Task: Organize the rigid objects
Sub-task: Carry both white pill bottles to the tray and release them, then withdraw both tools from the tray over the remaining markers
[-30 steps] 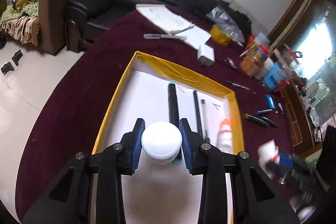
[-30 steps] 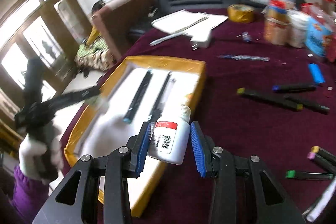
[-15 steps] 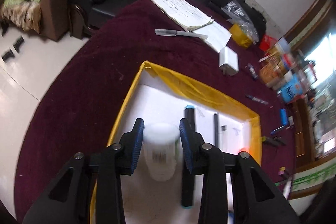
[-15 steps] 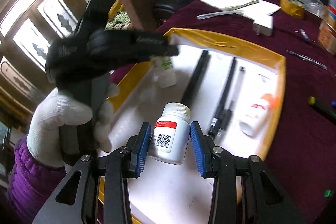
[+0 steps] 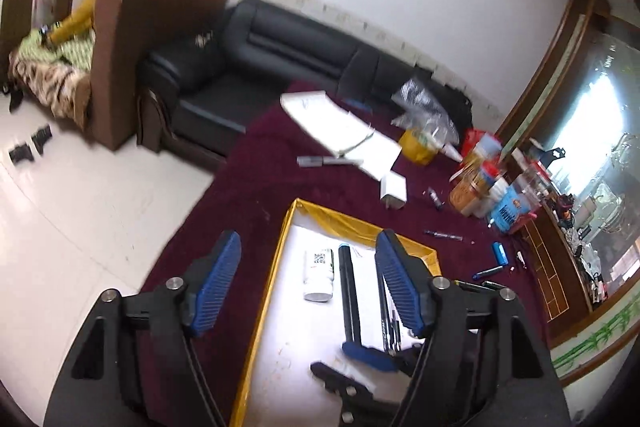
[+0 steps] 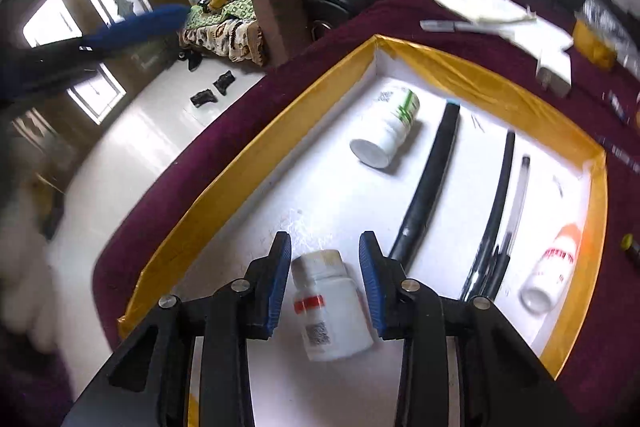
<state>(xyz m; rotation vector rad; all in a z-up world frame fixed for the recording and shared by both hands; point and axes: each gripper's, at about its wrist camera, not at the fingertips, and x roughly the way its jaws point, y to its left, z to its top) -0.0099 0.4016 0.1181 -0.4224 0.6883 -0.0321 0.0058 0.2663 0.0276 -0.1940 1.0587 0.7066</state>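
White bottle with a red band [image 6: 328,307] sits between the right gripper's [image 6: 324,279] pads, clenched, low over the yellow-rimmed tray [image 6: 460,75]. Left gripper [image 5: 308,287] has just spread wide, empty; its green-labelled bottle [image 5: 318,273] lies on the tray floor beside a black marker [image 5: 349,291]

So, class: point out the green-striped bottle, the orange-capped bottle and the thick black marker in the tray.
Green-striped bottle [image 6: 386,129]: right wrist view, its white body.
Orange-capped bottle [image 6: 550,273]: right wrist view, its labelled body.
Thick black marker [image 6: 432,183]: right wrist view, mid-barrel.

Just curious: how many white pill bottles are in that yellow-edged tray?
3: green-striped one lying near the far corner, orange-capped one by the right wall, red-banded one between the right tongs.
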